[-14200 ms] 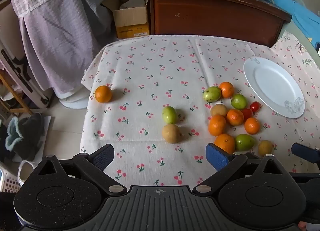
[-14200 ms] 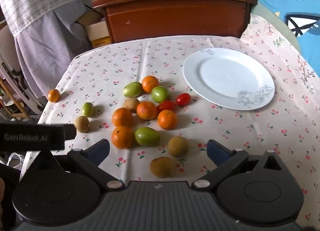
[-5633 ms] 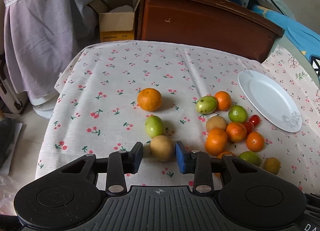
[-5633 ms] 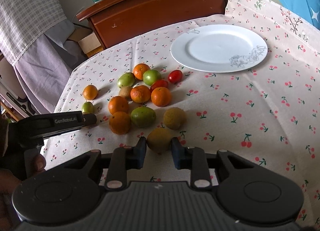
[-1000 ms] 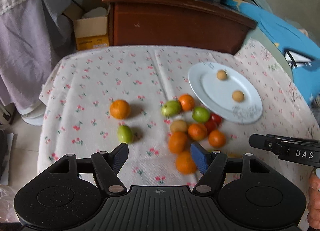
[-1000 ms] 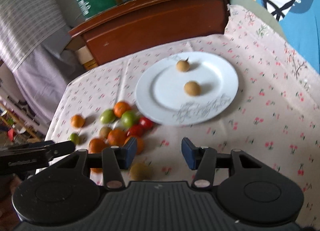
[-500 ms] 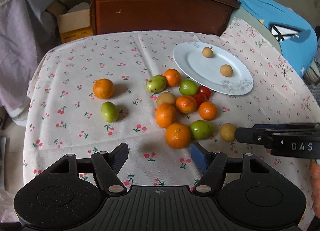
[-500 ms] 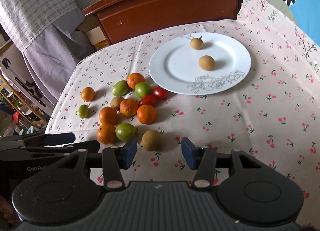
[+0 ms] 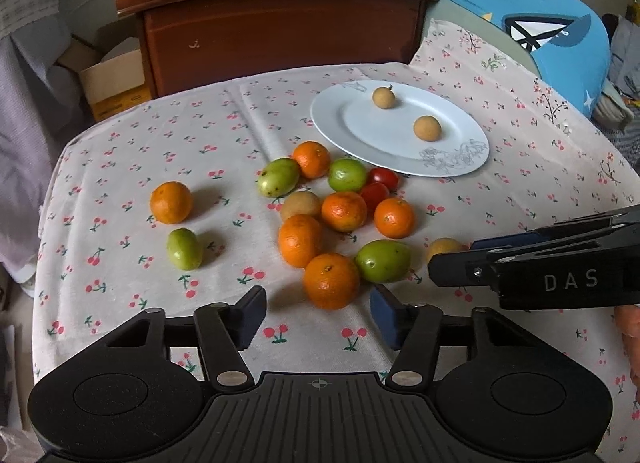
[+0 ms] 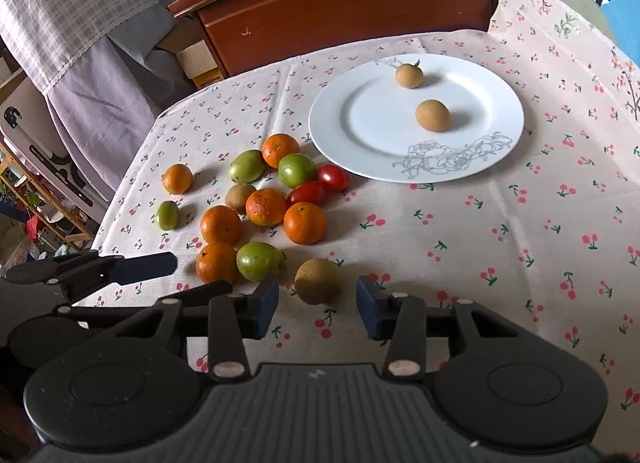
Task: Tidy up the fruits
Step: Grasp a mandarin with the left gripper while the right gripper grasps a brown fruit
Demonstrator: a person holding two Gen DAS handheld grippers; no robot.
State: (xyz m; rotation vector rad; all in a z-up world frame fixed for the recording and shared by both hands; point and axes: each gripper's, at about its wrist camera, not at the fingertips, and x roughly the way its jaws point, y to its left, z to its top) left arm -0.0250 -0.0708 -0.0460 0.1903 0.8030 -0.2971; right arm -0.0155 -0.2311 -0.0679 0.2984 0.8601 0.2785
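Note:
A white plate (image 9: 460,167) (image 10: 360,151) holds two small brown fruits (image 9: 427,127) (image 10: 432,115). Oranges, green fruits and red tomatoes lie in a cluster (image 9: 344,211) (image 10: 264,207) on the cherry-print cloth. My left gripper (image 9: 318,317) is open and empty just in front of the nearest orange (image 9: 331,281). My right gripper (image 10: 317,307) is open with a brown fruit (image 10: 318,281) between its fingers, resting on the cloth. The right gripper also shows in the left wrist view (image 9: 452,269), next to that brown fruit (image 9: 442,247).
A lone orange (image 9: 171,202) and a green fruit (image 9: 184,249) lie left of the cluster. A wooden headboard (image 9: 280,23) stands behind the table. A cardboard box (image 9: 114,83) and draped cloth are at the left. A blue cushion (image 9: 540,35) is at the right.
Both grippers have moved down and closer to the fruit. The right gripper's fingers now flank the brown fruit. The left gripper has neared the front orange.

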